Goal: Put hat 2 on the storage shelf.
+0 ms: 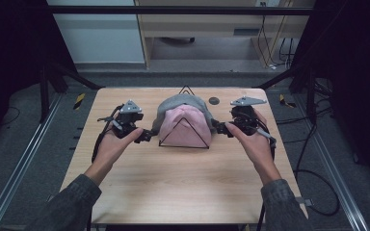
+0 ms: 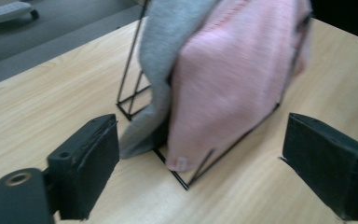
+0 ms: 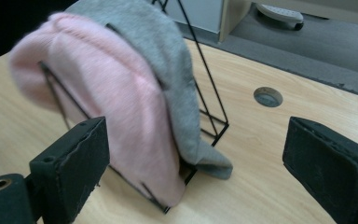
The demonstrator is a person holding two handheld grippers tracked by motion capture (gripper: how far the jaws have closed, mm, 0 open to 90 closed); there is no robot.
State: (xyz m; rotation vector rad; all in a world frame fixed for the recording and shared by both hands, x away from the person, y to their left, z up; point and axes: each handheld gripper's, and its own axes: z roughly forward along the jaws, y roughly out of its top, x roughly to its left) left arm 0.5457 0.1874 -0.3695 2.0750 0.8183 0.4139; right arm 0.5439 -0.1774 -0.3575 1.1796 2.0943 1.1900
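A pink knit cloth [image 1: 183, 129] hangs over a black wire rack [image 1: 183, 146] at the table's middle, with a grey cloth [image 1: 180, 102] draped behind it. The left gripper view has the pink cloth [image 2: 233, 79] and grey cloth [image 2: 163, 51] close ahead, hanging on the rack [image 2: 186, 179]. In the right gripper view the pink cloth [image 3: 116, 98] and the grey one [image 3: 168, 70] hang on the rack [image 3: 214, 126]. My left gripper [image 1: 149, 135] sits just left of the rack, jaws wide apart, nothing between them. My right gripper [image 1: 218, 127] is just right of it, also open and empty.
The wooden table [image 1: 173, 187] has a small round dark hole [image 1: 214, 100] at its back right, seen as a grey-rimmed hole [image 3: 267, 96] in the right gripper view. Black frame bars and cables lie around the table on the grey floor.
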